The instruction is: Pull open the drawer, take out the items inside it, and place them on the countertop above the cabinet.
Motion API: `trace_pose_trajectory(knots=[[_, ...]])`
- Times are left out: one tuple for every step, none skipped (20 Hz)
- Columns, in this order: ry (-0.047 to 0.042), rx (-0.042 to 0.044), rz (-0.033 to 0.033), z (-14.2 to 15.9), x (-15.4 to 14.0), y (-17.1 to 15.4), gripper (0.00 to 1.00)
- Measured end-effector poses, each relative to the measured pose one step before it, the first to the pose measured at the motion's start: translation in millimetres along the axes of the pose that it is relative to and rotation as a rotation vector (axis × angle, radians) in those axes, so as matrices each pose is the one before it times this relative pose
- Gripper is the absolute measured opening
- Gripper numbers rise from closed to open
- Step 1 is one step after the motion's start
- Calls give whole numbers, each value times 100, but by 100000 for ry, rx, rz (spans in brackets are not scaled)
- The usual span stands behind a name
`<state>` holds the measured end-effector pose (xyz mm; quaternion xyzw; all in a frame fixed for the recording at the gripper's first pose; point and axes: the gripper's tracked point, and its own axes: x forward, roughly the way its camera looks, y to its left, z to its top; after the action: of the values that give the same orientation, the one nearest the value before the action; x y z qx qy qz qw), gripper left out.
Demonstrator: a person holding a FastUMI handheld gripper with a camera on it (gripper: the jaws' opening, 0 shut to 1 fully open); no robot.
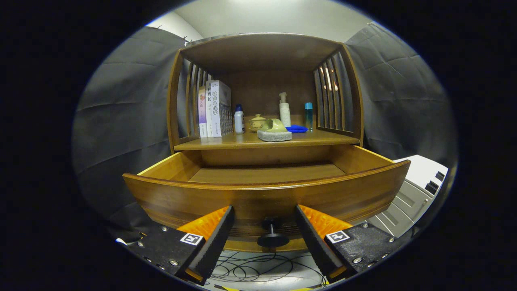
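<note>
Both fingers of the gripper (264, 226) stand spread apart, gripping nothing, with the drawer's dark round knob (273, 237) in the gap between them and touched by neither. Under the fingers, thin black cables (258, 268) lie looped on a pale floor. Just ahead of the fingertips is the curved wooden front of the drawer (266, 202), which is pulled well out of the cabinet (258, 52); the part of its wooden bottom that can be seen is bare. Above the drawer's back edge runs the countertop (323, 139), roofed by the cabinet's top and closed by slatted sides. Near the countertop's front edge, about the middle, a greyish sponge block (274, 136) carries a pale green cup (276, 125) lying on its side. Just behind, toward the right edge, lies a flat blue thing (297, 129), perhaps a lid or dish. By the left edge several books (215, 109) stand upright, with a small white bottle with a dark blue cap (239, 119) beside them. Farther back sit a yellowish lidded tea bowl (256, 123), a white pump bottle (284, 110) and a slim blue-capped bottle (308, 115) toward the right rear corner.
</note>
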<state>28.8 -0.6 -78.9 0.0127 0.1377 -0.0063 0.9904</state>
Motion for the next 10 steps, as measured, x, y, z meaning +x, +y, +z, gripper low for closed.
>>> trace_pose_trajectory(knots=[[191,97,-61,18,366,-25,95],[-513,-21,32,186,259,32,95],[-314,-161,18,171,408,4,95],[-557,-109,1,291,400,-32,95],[-1080,339,-47,349,233,56,95],[-424,-61,-203,247,396,-7,95],[217,-692,-61,-66,325,-53,95],[-1302,-377,4,244,183,-94,95],[857,-182,-74,-102,323,27,95],[-1830,-344,-61,392,207,-43,94]])
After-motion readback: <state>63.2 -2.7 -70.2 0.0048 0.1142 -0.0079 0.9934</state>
